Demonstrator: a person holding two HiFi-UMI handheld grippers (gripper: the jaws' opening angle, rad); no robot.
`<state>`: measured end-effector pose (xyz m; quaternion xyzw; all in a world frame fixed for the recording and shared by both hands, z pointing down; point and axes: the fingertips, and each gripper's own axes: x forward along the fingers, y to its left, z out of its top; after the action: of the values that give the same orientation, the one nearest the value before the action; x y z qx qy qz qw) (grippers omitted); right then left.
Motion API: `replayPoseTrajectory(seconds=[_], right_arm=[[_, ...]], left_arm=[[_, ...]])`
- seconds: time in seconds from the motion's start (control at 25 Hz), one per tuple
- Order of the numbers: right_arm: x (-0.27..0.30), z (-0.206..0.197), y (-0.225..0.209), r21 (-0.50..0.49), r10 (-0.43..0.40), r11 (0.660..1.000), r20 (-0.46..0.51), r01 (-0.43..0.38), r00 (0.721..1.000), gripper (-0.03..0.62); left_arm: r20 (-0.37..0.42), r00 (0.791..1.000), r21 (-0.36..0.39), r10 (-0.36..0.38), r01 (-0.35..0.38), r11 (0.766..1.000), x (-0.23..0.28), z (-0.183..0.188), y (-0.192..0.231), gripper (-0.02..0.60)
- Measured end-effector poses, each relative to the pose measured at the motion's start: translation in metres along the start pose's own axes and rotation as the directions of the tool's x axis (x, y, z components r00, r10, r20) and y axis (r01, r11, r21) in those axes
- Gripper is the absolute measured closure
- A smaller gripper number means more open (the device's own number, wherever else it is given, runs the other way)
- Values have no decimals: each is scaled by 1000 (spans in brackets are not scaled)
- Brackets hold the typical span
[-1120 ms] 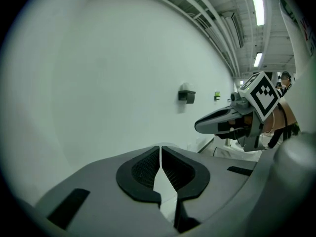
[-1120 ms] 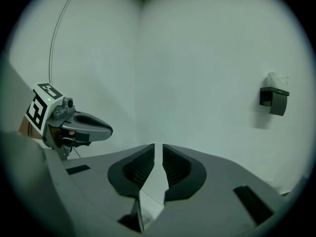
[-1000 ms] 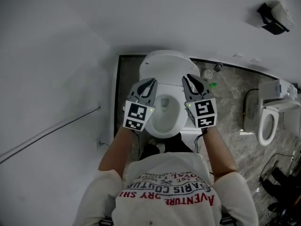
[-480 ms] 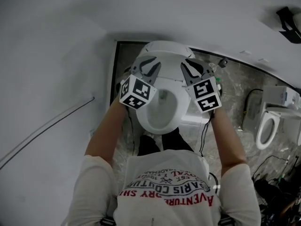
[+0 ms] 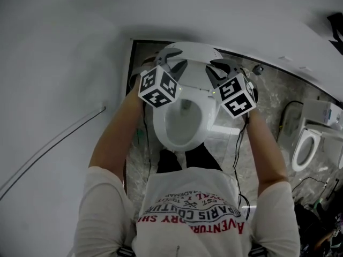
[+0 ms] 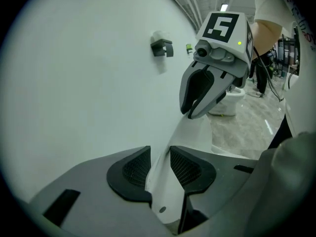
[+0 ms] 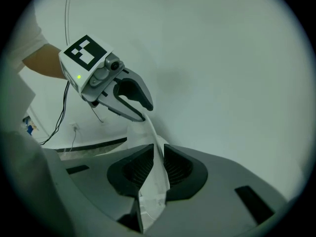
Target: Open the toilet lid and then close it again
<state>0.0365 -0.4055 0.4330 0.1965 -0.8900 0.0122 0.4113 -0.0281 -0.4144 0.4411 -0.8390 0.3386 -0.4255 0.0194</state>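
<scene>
Porcelain fills the middle of the head view: the toilet lid [image 5: 192,51] stands raised at the back of the toilet, against the white wall [image 5: 53,63], while the seat [image 5: 161,128] lies down around the open bowl [image 5: 182,123]. The person leans over it in a printed shirt [image 5: 187,213] with both forearms reaching forward, one to each side of the lid. The left hand-held gripper [image 5: 172,63] sits on the lid's left edge, its marker cube turned up toward the camera. In the left gripper view the white edge of the lid runs up between its two black pads; these jaws have just been opening and now stand apart around the edge rather than clamped on it. The right hand-held gripper [image 5: 222,68] sits on the opposite edge, near the same height. In the right gripper view its pads stand closer together, and the thin lid edge fills the gap between them, so that both pads seem to lie against the lid's faces. Each gripper view also shows the other gripper farther up the same lid, pointing in at it. Right of the toilet the floor [image 5: 268,100] is grey veined stone, and a second toilet [image 5: 306,146] stands well apart at the right side of the head view.
</scene>
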Motion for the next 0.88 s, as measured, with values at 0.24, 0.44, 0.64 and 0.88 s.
replayPoseTrajectory(seconds=[0.24, 0.44, 0.64, 0.88], right_arm=[[4, -3, 2, -85, -22, 996, -51, 18, 998, 576], [-1, -4, 10, -78, -1, 997, -50, -3, 999, 576], [-11, -6, 28, -88, 6, 996, -69, -12, 998, 576], [-24, -11, 48, -90, -1, 996, -77, -6, 997, 576]], left_arm=[[-14, 998, 89, -68, 69, 994, 1, -6, -4, 474], [-20, 996, 177, -91, 93, 980, -6, -6, -14, 504], [-12, 993, 213, -121, 120, 970, -20, -8, -30, 517], [-11, 985, 233, -171, 169, 958, -36, -8, -49, 525]])
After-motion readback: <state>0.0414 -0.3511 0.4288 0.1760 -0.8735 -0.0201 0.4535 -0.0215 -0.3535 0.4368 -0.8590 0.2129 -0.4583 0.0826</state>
